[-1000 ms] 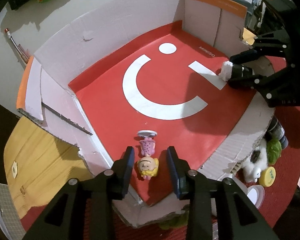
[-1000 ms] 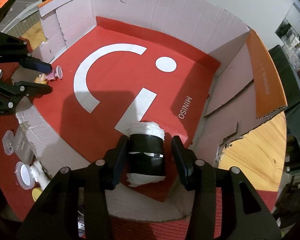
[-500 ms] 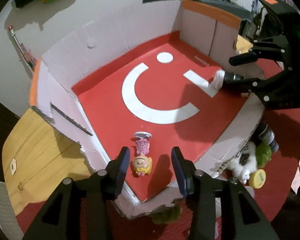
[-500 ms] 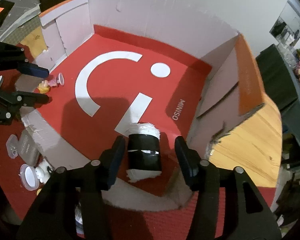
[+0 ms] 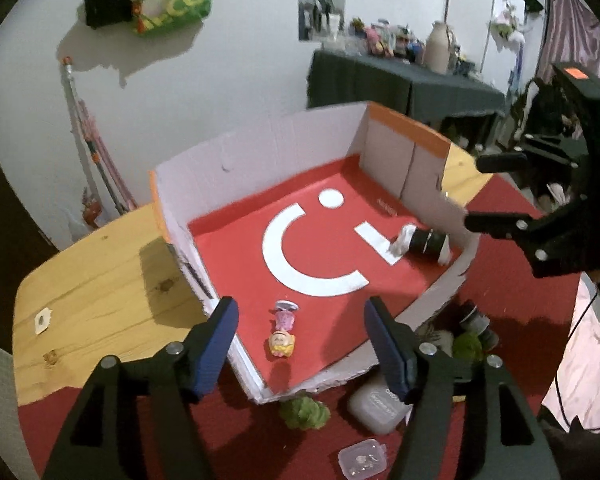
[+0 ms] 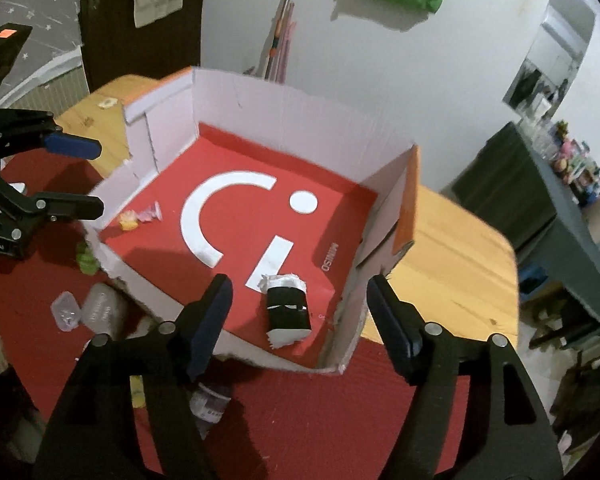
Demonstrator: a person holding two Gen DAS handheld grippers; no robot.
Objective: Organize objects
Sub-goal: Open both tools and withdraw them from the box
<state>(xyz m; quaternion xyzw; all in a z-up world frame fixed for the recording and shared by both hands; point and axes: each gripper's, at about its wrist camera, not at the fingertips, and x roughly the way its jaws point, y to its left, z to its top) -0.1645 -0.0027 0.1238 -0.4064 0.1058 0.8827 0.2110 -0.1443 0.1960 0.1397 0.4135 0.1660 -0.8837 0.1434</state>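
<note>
1. The left gripper [image 5: 300,340] is hovering with its fingers [image 5: 216,344] spread wide and empty above the near corner of the box [image 5: 260,148]; the doll [image 5: 283,332] is lying between them, on the red floor below.
2. The right gripper [image 6: 298,320] is likewise gaping, holding nothing, over the opposite corner, where the roll [image 6: 286,310] is lying on its side.
3. The doll is looking small, light and hard, probably slippery; a pinch across its head or body would likely suit.
4. The roll, black with ragged white ends, is appearing light and somewhat soft; grasping across its black middle seems best.
5. Both grippers are tilting downward from outside the box. On the red mat [image 5: 240,440] beside it a green toy [image 5: 304,412] and clear case [image 5: 362,460] are lying.
</note>
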